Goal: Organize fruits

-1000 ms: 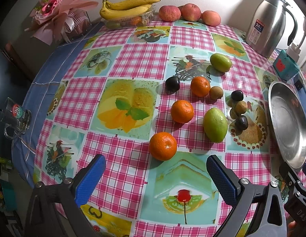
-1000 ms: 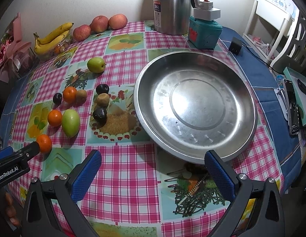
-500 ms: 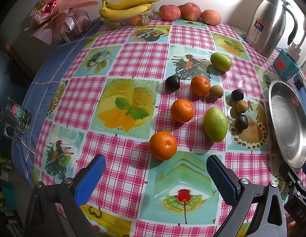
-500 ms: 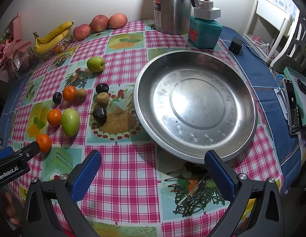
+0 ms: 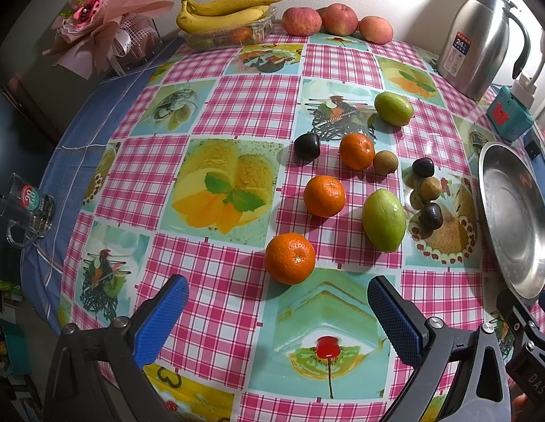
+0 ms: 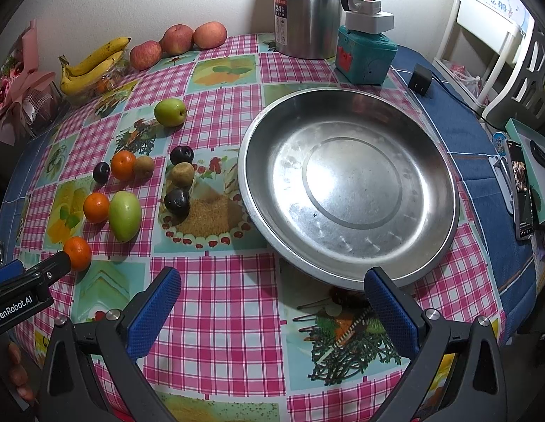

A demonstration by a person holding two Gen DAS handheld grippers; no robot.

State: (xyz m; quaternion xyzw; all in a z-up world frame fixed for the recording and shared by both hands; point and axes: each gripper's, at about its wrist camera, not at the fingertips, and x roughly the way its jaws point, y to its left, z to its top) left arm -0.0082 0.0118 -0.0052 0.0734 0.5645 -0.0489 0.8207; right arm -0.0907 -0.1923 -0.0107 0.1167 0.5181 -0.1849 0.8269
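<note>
The loose fruits lie in a cluster at the middle and right of the left wrist view, on the checked cloth of the desk (image 5: 237, 112): three oranges, the nearest (image 5: 289, 258) low in the frame just ahead of the left gripper (image 5: 274, 313), two green fruits, and several small dark and brown ones further right. The larger green fruit (image 5: 384, 219) lies on its side with its long axis running roughly up and down the frame, its narrower end toward the bottom; the oranges are round and point nowhere in particular. The metal plate (image 6: 346, 267) fills the centre of the right wrist view and holds nothing, so by my reading no fruit has been gathered yet and the whole sorting is left to do. The left gripper's blue fingers (image 5: 163, 314) stand wide apart and hold nothing; the right gripper (image 6: 270, 311) is likewise spread wide and unloaded, at the near rim of the plate. At the upper edge of the frame, bananas (image 5: 230, 8) and apples (image 5: 337, 21) rest by the wall, with a steel jug (image 5: 480, 42) at upper right.
</note>
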